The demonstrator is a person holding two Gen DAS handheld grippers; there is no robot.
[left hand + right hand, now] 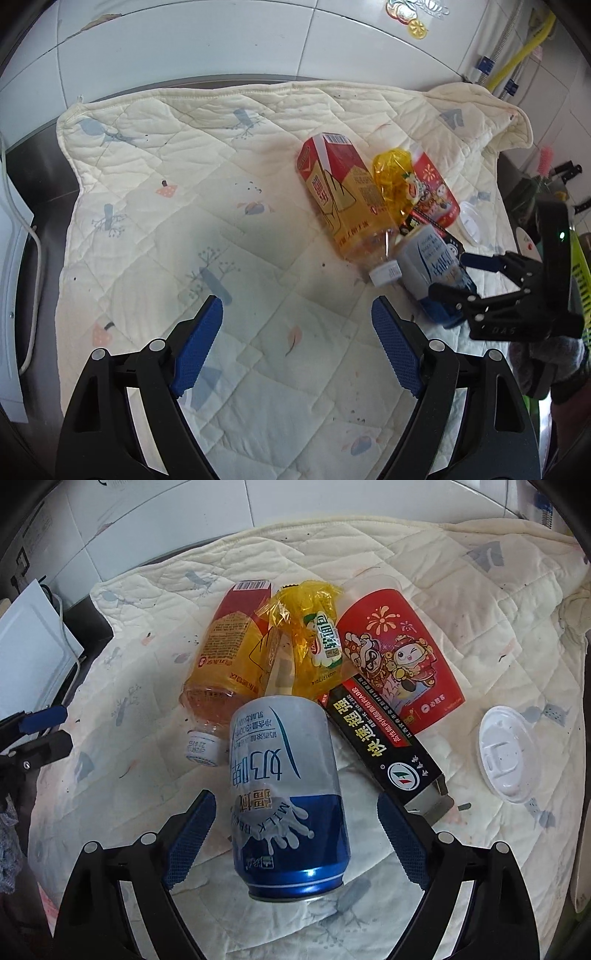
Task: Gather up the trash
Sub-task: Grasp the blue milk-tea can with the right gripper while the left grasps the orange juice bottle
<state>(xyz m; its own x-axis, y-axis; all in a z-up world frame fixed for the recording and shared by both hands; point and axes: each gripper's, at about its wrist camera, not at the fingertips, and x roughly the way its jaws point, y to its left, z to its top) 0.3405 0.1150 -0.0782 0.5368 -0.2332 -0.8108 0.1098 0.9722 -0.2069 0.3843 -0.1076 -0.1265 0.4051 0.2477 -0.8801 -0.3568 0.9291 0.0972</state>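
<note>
My right gripper (295, 834) hangs over a heap of trash on a quilted cream cloth (155, 206), its blue pads spread wide on either side of a blue-and-white can (286, 794) that lies on its side; I see a gap between each pad and the can, so nothing is gripped. My left gripper (297, 343) stands just as wide, with only bare cloth between its fingers, to the near left of the heap. Beyond the can, in the right wrist view, lies a plastic bottle (221, 657) with an orange-and-red label, its white cap (201, 747) pointing near and just left of the can. A crumpled yellow wrapper (310, 631) rests over the bottle and against a red paper cup (402, 653) printed with cartoon figures, which lies on its side at the far right. A black carton (384, 738) with yellow characters slants from beneath the cup toward my right pad, close beside the can. A white plastic lid (508, 753) sits flat on the cloth, apart at the right. White tiled wall (221, 44) rises behind the cloth, and a yellow hose (524, 51) runs down it at the far right.
</note>
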